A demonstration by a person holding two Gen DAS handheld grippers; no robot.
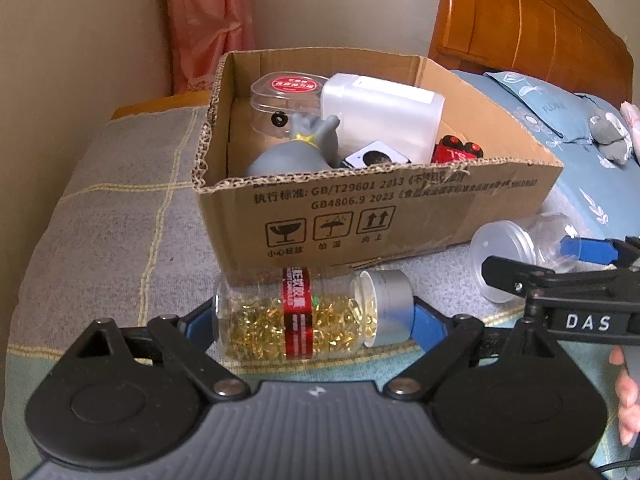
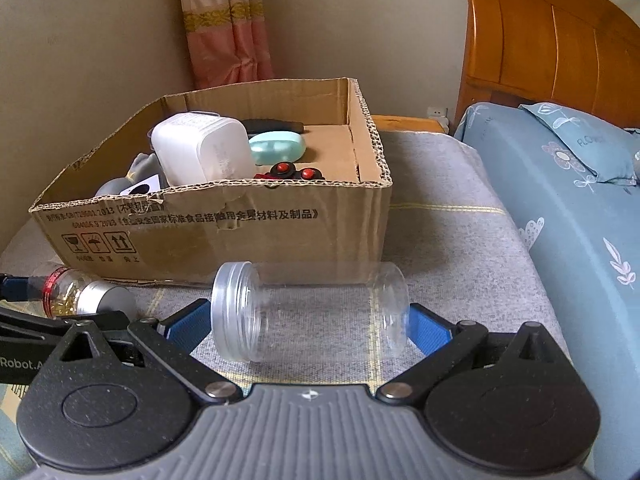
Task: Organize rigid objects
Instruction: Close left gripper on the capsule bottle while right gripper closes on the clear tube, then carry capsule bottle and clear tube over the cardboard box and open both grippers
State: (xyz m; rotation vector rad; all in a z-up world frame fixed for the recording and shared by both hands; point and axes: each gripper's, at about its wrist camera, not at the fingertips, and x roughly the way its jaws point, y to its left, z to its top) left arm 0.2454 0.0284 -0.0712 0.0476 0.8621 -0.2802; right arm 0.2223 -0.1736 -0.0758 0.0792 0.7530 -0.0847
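nearest us, our left tool (image 1: 314,318) clasps the lying bottle of gold capsules (image 1: 296,316) end to end, and our right tool (image 2: 310,322) likewise clasps the empty clear jar (image 2: 308,312). both rest on the grey bed cover (image 2: 440,240). beyond, the cardboard box (image 2: 224,224) already holds several things; these two remain, we judge.

Black item (image 2: 273,125) behind mint case (image 2: 277,148) mostly hidden; identity unclear.
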